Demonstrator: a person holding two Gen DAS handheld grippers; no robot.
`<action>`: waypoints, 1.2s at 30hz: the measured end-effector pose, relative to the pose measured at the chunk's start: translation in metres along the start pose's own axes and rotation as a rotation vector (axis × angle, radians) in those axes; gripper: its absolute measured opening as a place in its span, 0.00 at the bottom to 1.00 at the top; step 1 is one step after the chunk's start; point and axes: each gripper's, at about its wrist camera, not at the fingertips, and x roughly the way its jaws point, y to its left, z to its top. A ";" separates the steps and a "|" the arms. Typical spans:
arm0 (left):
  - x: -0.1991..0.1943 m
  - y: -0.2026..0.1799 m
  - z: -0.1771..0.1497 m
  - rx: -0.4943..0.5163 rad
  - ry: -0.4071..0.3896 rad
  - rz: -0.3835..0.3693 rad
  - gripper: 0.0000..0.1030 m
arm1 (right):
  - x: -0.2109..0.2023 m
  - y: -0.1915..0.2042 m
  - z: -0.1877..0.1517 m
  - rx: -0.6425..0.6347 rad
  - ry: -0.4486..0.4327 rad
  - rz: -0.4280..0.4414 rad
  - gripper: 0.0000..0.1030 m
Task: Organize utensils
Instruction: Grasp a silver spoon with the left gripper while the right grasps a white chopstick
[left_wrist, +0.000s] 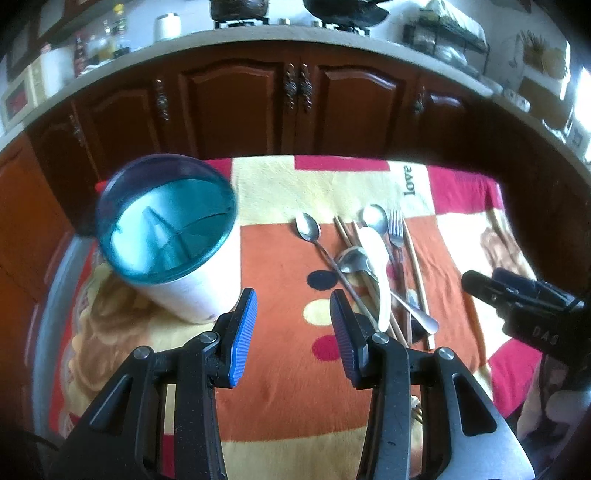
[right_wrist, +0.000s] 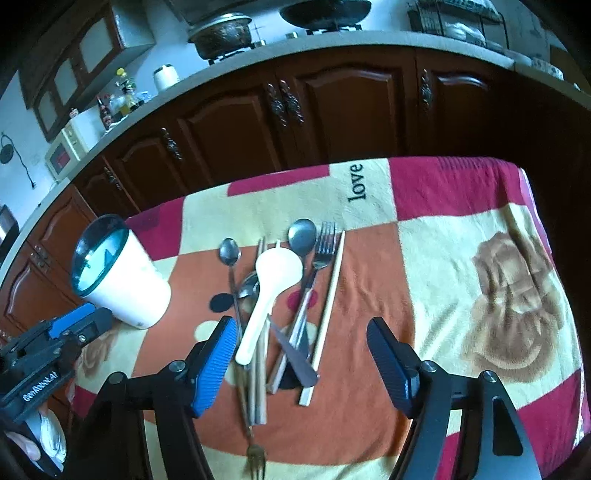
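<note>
The white rice paddle (right_wrist: 266, 295) lies lengthwise just ahead of the empty, spread right claw (right_wrist: 301, 363), nearer it than the spread left claw (left_wrist: 291, 328).

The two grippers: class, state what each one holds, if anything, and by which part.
Nothing is held. The left gripper is open over the cloth, and the right gripper is open above the utensil pile, touching none.

The word "love" stood in dark letters on a cream patch of the blanket (right_wrist: 369, 214), and "DAS" showed on the right tongs (left_wrist: 480, 286).
</note>
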 end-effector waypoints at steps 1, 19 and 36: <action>0.006 -0.003 0.002 0.009 0.007 -0.003 0.39 | 0.003 -0.003 0.001 0.004 0.003 -0.002 0.69; 0.086 -0.042 0.055 0.064 0.102 0.005 0.39 | 0.084 -0.047 0.038 0.042 0.094 0.025 0.49; 0.168 -0.011 0.102 -0.143 0.222 0.098 0.39 | 0.134 -0.055 0.050 -0.046 0.131 -0.004 0.13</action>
